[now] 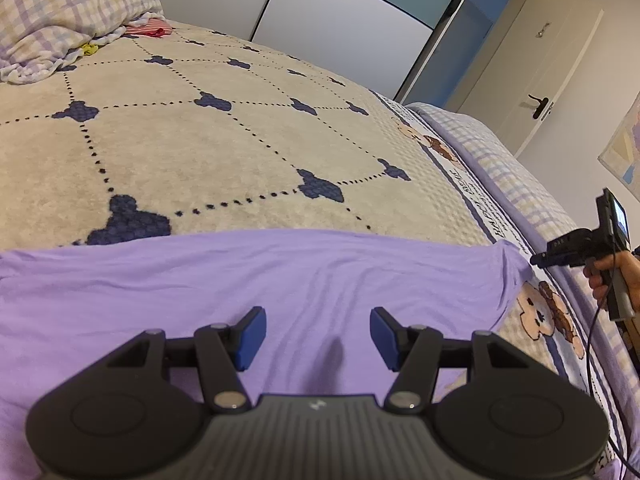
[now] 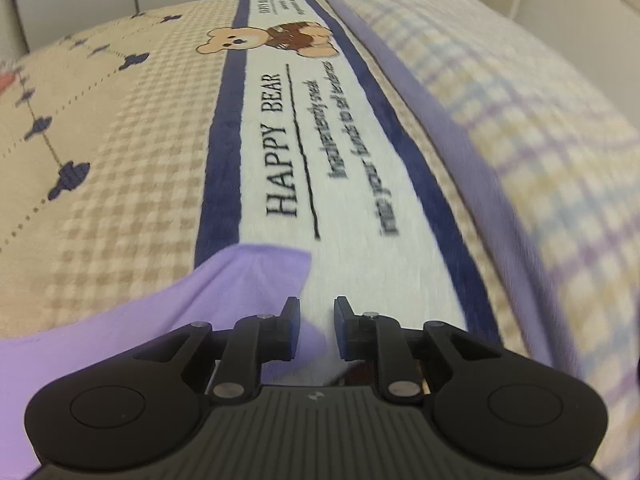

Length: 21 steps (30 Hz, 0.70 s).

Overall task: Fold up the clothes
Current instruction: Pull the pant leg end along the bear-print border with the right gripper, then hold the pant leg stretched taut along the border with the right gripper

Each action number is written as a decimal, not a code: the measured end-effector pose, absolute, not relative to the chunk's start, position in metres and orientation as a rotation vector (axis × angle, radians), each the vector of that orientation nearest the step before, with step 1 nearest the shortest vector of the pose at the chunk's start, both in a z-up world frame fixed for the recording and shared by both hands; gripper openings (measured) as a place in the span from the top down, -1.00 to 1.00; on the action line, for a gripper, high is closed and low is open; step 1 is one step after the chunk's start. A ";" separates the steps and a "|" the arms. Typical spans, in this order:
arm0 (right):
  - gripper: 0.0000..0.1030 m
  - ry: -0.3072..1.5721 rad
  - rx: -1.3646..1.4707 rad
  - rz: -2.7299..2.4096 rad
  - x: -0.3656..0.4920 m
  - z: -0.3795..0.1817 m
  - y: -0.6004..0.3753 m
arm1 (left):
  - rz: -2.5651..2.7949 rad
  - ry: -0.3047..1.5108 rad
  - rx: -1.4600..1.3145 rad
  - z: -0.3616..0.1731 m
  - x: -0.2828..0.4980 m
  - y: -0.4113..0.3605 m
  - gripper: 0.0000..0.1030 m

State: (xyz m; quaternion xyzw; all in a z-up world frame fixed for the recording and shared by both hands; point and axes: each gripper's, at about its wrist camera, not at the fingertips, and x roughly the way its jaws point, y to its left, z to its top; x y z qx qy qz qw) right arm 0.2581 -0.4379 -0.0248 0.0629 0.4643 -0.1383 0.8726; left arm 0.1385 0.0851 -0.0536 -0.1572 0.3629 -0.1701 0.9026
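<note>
A lilac garment (image 1: 256, 280) lies spread on the bed, its far edge across the middle of the left wrist view. My left gripper (image 1: 318, 332) is open and empty, held just above the cloth. In the right wrist view a corner of the same garment (image 2: 256, 280) points toward the blanket's text band. My right gripper (image 2: 317, 324) is open with a narrow gap, empty, at the garment's right edge. The right gripper also shows in the left wrist view (image 1: 538, 260), held in a hand beyond the garment's right corner.
A beige blanket (image 1: 200, 140) with navy motifs covers the bed, with a "HAPPY BEAR" band (image 2: 320, 140) near its edge. A checked pillow (image 1: 60, 8) and small pink clothes (image 1: 148, 30) lie at the far left. A checked quilt (image 2: 540, 140) hangs on the right. A door (image 1: 552, 80) stands beyond.
</note>
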 end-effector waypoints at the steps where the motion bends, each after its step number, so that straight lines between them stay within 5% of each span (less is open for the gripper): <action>1: 0.57 0.970 0.170 -0.285 0.255 -0.024 -0.439 | -0.353 0.750 -0.327 -0.053 0.138 0.085 -0.15; 10: 0.52 0.973 0.479 -0.294 0.243 -0.047 -0.447 | -0.358 0.750 -0.330 -0.053 0.138 0.083 -0.15; 12: 0.67 0.937 0.512 -0.327 0.241 -0.050 -0.448 | -0.357 0.752 -0.328 -0.054 0.139 0.083 -0.15; 13: 0.92 0.928 0.510 -0.353 0.240 -0.049 -0.448 | -0.355 0.753 -0.328 -0.054 0.139 0.084 -0.15; 21: 0.88 0.993 0.310 -0.408 0.246 -0.039 -0.438 | -0.352 0.759 -0.336 -0.054 0.139 0.084 -0.15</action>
